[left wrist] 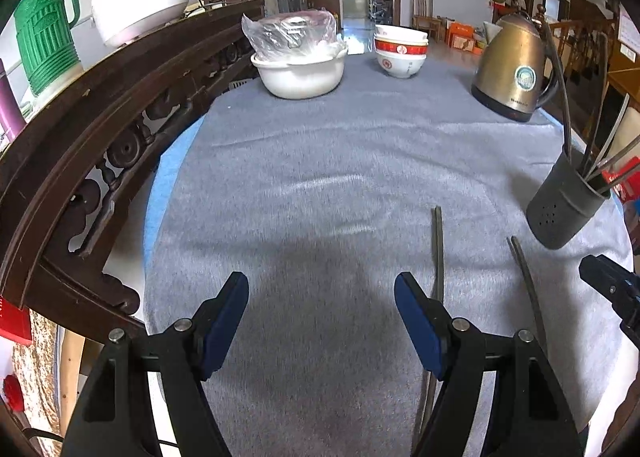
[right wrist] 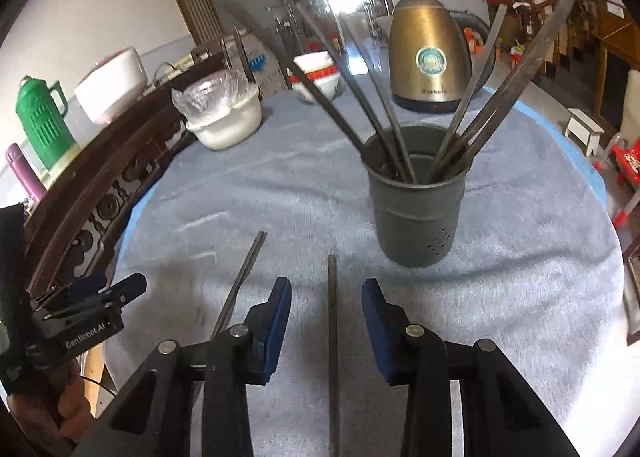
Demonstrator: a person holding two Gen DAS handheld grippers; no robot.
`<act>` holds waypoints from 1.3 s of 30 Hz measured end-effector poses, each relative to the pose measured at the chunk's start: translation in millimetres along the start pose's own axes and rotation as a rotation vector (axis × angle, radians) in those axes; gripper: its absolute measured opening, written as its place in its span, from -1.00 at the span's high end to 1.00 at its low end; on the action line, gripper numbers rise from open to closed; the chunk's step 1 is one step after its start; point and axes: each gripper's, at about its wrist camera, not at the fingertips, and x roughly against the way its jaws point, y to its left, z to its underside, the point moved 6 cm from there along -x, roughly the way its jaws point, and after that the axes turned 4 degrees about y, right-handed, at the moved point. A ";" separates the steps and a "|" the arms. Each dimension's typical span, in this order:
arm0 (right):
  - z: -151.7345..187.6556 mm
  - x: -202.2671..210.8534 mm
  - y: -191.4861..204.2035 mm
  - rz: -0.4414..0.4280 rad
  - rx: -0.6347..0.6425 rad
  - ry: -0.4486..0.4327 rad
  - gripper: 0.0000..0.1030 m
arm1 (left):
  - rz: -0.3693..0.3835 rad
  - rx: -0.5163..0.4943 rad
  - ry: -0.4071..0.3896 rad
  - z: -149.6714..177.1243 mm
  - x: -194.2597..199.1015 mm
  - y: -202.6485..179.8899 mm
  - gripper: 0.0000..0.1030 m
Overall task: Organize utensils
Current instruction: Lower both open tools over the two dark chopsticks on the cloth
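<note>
A dark grey utensil holder [right wrist: 416,209] stands upright on the grey cloth with several dark chopsticks leaning out of it. Two more chopsticks lie flat on the cloth. One chopstick [right wrist: 332,337] runs between the fingers of my right gripper [right wrist: 327,289], which is open, its blue pads apart from the stick on both sides. The other chopstick [right wrist: 244,281] lies to its left. My left gripper [left wrist: 321,285] is open over bare cloth, with that chopstick [left wrist: 439,249] just beside its right finger. The holder [left wrist: 560,205] shows at the right of the left wrist view.
At the back of the table [left wrist: 320,145] stand a brass kettle [left wrist: 512,65], stacked red and white bowls [left wrist: 400,49] and a white pot [left wrist: 300,73] with a plastic bag in it. A dark carved wooden rail [left wrist: 100,129] borders the left, with a green jug [left wrist: 44,33] behind it.
</note>
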 end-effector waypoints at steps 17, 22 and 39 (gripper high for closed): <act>8.5 -36.6 -14.6 0.047 -0.040 0.145 0.28 | 0.004 -0.037 0.093 8.8 -21.9 -9.1 -0.48; 10.8 -47.7 -20.7 0.048 -0.063 0.184 0.38 | 0.073 -0.042 0.167 14.5 -32.4 -18.9 -0.48; 21.3 -66.3 -26.2 0.004 -0.120 0.264 0.56 | 0.288 -0.032 0.378 36.2 -53.4 -52.8 0.05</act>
